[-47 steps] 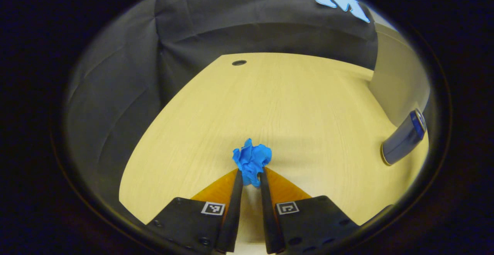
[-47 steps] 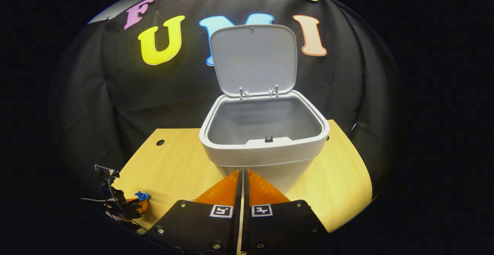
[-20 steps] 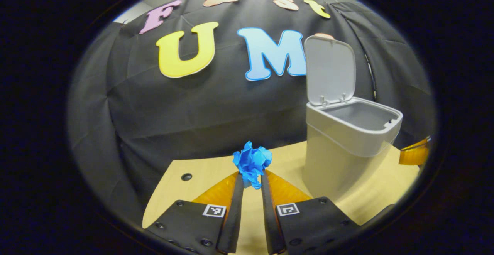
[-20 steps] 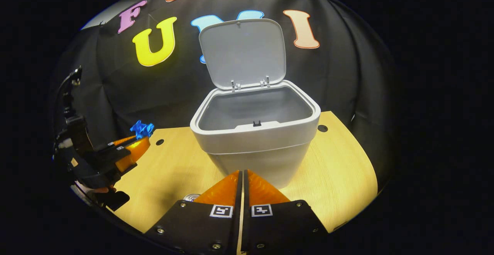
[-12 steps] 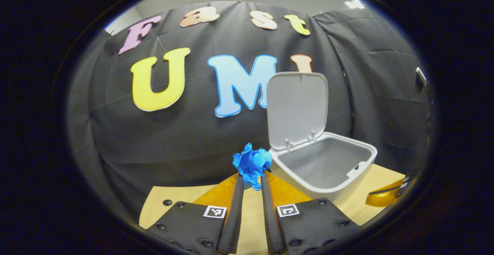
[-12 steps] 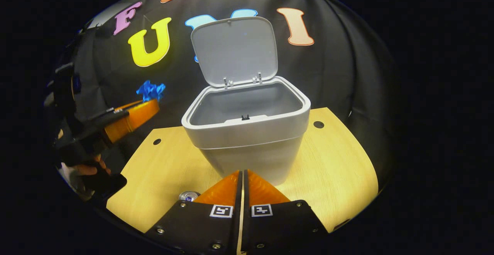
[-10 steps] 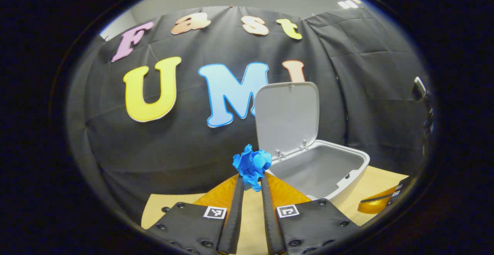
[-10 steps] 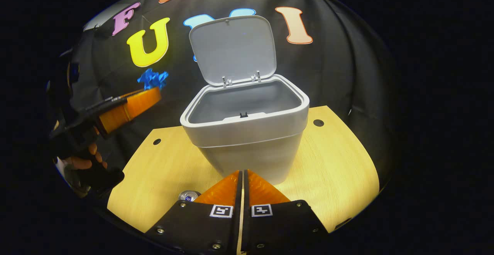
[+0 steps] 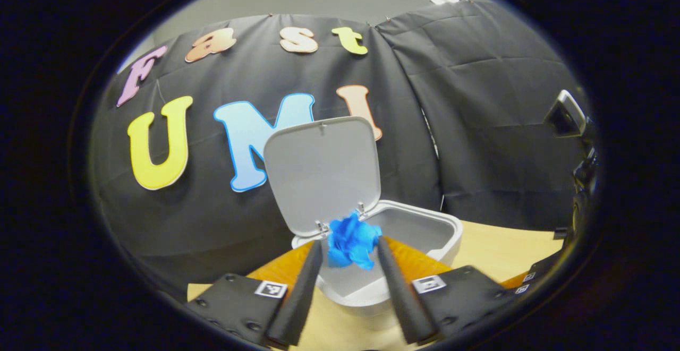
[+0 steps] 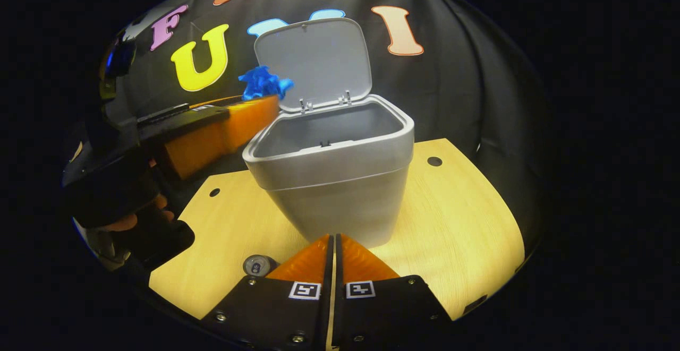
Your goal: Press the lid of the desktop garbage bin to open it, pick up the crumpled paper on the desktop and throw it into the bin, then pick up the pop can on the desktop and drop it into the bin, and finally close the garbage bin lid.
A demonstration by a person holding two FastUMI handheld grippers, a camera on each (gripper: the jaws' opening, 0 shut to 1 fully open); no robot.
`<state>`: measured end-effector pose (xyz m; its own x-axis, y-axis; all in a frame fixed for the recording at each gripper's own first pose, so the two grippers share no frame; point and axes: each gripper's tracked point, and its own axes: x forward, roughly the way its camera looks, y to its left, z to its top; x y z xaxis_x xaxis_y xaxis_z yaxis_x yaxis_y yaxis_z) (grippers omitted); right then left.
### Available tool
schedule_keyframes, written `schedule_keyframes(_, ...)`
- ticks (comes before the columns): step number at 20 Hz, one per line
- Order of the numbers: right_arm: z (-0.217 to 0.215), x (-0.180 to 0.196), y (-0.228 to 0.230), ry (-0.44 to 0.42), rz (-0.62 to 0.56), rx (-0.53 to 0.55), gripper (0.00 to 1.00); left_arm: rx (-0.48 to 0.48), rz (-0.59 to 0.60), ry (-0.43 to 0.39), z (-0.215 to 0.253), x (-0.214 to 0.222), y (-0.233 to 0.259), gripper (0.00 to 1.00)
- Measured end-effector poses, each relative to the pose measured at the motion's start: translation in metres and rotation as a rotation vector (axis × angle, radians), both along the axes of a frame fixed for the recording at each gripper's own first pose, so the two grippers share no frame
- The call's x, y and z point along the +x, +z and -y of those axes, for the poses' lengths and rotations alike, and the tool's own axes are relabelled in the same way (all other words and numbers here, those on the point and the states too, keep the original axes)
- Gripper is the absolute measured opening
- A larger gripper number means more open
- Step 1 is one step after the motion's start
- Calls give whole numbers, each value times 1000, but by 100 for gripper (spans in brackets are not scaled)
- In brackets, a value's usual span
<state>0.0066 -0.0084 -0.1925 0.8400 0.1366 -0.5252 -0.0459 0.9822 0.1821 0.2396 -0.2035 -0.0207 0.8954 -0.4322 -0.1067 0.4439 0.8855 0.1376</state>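
Observation:
The grey bin (image 9: 450, 232) (image 10: 329, 181) stands on the table with its lid (image 9: 324, 170) (image 10: 313, 59) raised upright. My left gripper (image 9: 348, 244) (image 10: 272, 101) hovers over the bin's left rear rim, its fingers spread apart. The blue crumpled paper (image 9: 350, 238) (image 10: 264, 83) sits loosely between the fingertips, above the bin's opening. My right gripper (image 10: 333, 240) is shut on nothing, low in front of the bin. The pop can (image 10: 256, 265) lies on the table just left of the right gripper's fingers.
The wooden table (image 10: 467, 223) has small round holes (image 10: 434, 161) near its back corners. A hand (image 10: 133, 221) holds the left gripper at the table's left edge. The black cloth wall stands close behind the bin.
The left gripper lifted the paper off the table, swung right until it was over the bin, and its fingers have now spread apart. The right gripper stayed shut and barely moved.

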Motion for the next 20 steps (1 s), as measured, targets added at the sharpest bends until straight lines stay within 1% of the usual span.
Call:
schedule_keyframes(4, 6, -6, -7, -22, -18, 14, 4, -14, -23, 24, -9, 2, -6, 80)
schedule_keyframes(6, 5, -8, -9, -22, -25, 21, 4, -17, -23, 54, -23, 1, -4, 100)
schedule_keyframes(10, -7, -6, -11, 11, -33, 22, 3, -33, -27, 142, -69, -2, 0, 100)
schedule_keyframes(11, -12, -7, -12, 25, -35, 21, 3, -41, -30, 169, -83, -2, 1, 95)
schedule_keyframes(13, -21, -5, -13, 50, -40, 18, 4, -54, -32, 221, -112, -6, 2, 95)
schedule_keyframes(14, -24, -5, -13, 59, -41, 16, 4, -55, -34, 249, -127, -10, 3, 100)
schedule_keyframes(17, -35, -3, -15, 76, -41, 8, 4, -64, -33, 317, -164, -22, 8, 100)
schedule_keyframes(20, -43, 0, -16, 88, -43, 16, 4, -68, -35, 373, -195, -35, 8, 95)
